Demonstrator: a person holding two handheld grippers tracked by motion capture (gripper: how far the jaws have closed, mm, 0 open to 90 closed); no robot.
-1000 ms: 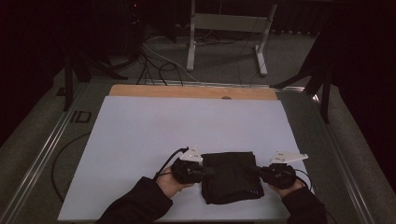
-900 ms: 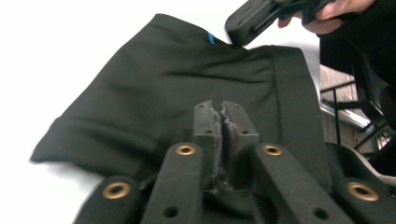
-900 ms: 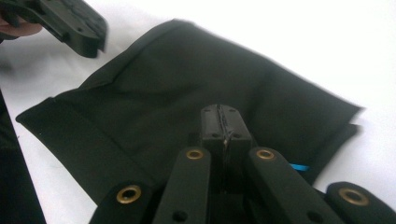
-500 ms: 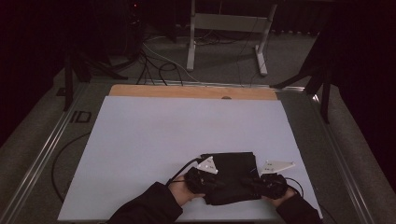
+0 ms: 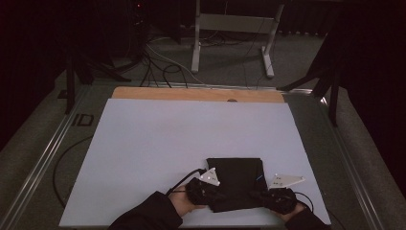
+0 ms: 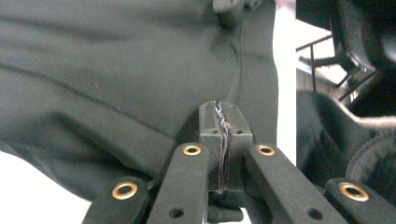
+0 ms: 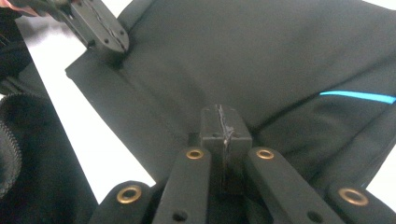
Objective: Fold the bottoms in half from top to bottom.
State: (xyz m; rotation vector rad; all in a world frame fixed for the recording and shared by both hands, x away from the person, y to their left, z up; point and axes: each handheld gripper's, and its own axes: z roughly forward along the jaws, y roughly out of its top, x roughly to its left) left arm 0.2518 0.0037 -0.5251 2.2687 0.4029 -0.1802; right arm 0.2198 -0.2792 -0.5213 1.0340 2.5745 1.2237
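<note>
The dark garment lay folded into a compact rectangle at the near edge of the white counter, so most of the folding looked done. The left gripper had its jaws closed at the garment's near left corner, the right gripper closed at the near right, and each seemed to pinch a sliver of cloth. What seemed left was one last fold or a tidy, then letting go.
</note>
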